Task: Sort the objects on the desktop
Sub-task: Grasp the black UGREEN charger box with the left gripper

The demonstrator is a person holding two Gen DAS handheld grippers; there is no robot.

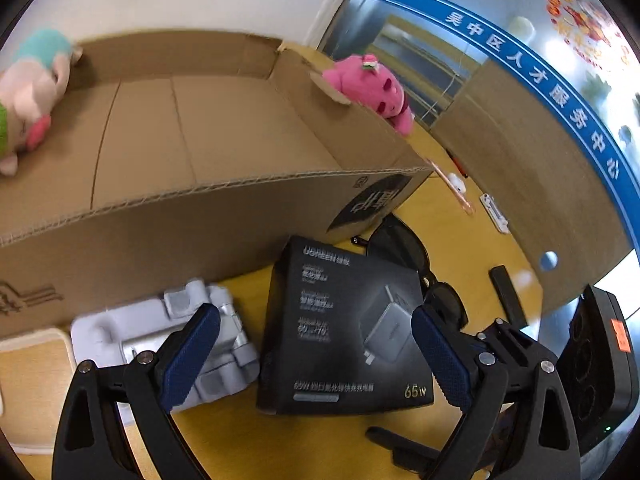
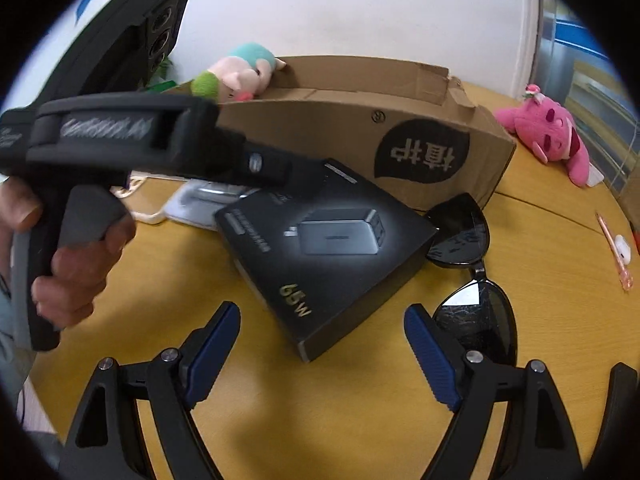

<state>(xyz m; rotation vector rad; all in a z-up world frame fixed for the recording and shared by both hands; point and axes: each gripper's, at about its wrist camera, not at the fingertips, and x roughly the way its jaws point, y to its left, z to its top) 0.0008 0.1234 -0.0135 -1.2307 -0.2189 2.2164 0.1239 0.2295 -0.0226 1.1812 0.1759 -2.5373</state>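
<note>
Charger box [image 1: 344, 332] lies flat on the yellow surface [image 2: 540, 320], just near of the carton [image 1: 200, 140] and overlapping the sunglasses [image 2: 472, 280] — both grippers' fingers [image 1: 192, 356] spread, empty — so lifting it carelessly may drag them.

A cardboard box [image 2: 360, 128] is set at the back of the desk [image 2: 540, 300]. One plush toy [image 2: 240, 72] is seen at the box's far left corner, its head over the rim, and a second plush toy [image 2: 548, 136] is laid on the desk beyond the box's right end. A charger box [image 2: 328, 248] is placed flat just before the cardboard box. Sunglasses [image 2: 468, 272] are laid touching its right side, and a moulded tray [image 1: 168, 340] is found to its left. A pen [image 2: 612, 252] and an earbud case [image 2: 623, 247] are placed together, well apart to the right.
</note>
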